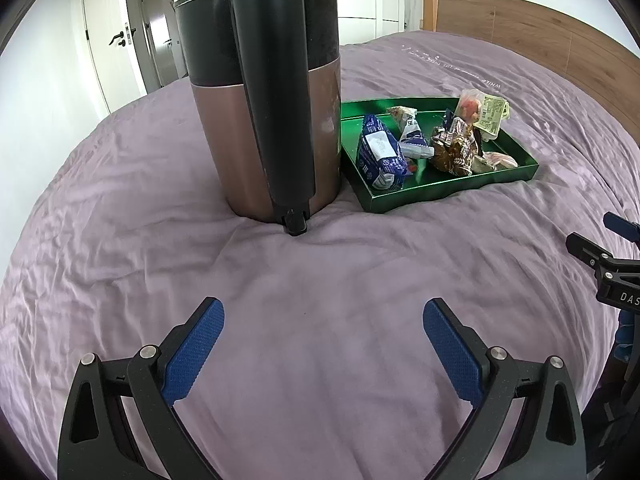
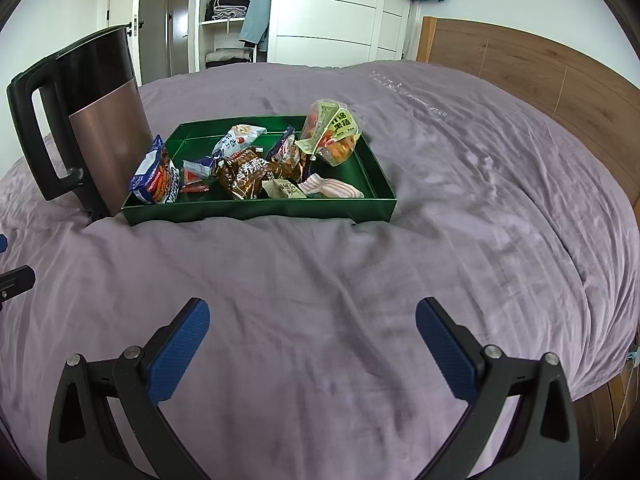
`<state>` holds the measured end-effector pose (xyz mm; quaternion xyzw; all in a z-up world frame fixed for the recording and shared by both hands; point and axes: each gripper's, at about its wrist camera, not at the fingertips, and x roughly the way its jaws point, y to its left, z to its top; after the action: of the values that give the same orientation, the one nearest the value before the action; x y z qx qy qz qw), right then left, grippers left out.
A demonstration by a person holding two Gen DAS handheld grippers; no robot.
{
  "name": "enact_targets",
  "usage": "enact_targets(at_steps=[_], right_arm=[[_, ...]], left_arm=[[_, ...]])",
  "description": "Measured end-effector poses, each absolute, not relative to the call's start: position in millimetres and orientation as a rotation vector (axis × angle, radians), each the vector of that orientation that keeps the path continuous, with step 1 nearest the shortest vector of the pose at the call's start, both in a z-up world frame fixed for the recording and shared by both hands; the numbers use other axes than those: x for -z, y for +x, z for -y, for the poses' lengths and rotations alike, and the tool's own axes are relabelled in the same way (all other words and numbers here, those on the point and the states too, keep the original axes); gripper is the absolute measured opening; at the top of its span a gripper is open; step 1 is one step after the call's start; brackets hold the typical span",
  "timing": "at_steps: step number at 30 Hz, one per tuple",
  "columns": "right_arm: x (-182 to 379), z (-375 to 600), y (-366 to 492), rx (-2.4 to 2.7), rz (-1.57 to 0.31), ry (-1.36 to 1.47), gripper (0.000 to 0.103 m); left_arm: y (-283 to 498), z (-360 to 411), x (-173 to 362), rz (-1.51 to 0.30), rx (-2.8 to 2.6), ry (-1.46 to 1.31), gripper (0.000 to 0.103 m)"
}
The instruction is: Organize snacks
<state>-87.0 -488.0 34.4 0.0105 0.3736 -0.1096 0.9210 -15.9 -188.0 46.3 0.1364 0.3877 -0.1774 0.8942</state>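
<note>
Hovering both the left gripper (image 1: 322,338) and right gripper (image 2: 312,338) released over the bedspread (image 2: 440,200), I judge the snacks (image 2: 244,172) already gathered in the far green tray (image 2: 260,210).

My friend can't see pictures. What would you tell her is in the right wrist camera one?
A green tray full of snack packets sits on a bed with a purple blanket. A brown and black kettle stands close by the tray's left end, and the open right gripper hovers above the blanket in front, holding nothing.
</note>
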Motion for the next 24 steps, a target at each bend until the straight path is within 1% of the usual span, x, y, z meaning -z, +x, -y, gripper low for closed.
enact_targets(at_steps=[24], right_arm=[[-34.8, 485.8, -84.0, 0.213, -0.77, 0.02, 0.103]], left_arm=[[-18.6, 192.7, -48.9, -0.793, 0.379, 0.295, 0.098]])
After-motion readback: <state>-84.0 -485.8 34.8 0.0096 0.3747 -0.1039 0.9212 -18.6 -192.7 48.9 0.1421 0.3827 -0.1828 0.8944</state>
